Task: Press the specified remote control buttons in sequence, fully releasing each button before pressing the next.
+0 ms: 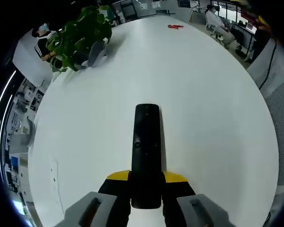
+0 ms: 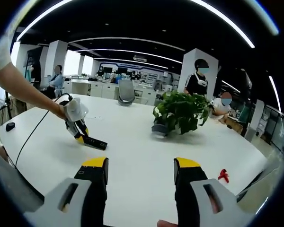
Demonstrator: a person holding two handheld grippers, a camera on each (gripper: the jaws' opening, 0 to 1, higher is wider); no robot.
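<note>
One remote control (image 1: 146,153), long and black, lies flat on the white counter (image 1: 208,118) and runs straight ahead from the left gripper (image 1: 146,182). Its near end sits between that gripper's two yellow-tipped jaws, which close against its sides and hold it. In the right gripper view the same remote (image 2: 93,142) pokes out from the left gripper (image 2: 78,126), well ahead and to the left of the right jaws.

The right gripper (image 2: 141,172) hangs above the counter with its jaws set wide and nothing between them.

My reading is that the remote is being steadied for the first press. To do it well, the left grip should keep the remote flat and unmoving while one right jaw tip comes down squarely on the target button, then lifts fully clear before the next one. The buttons are too small to make out here.

Beyond the remote, far ahead of the left jaws, stand one potted plant (image 1: 80,35) and one small red object (image 1: 175,27).
</note>
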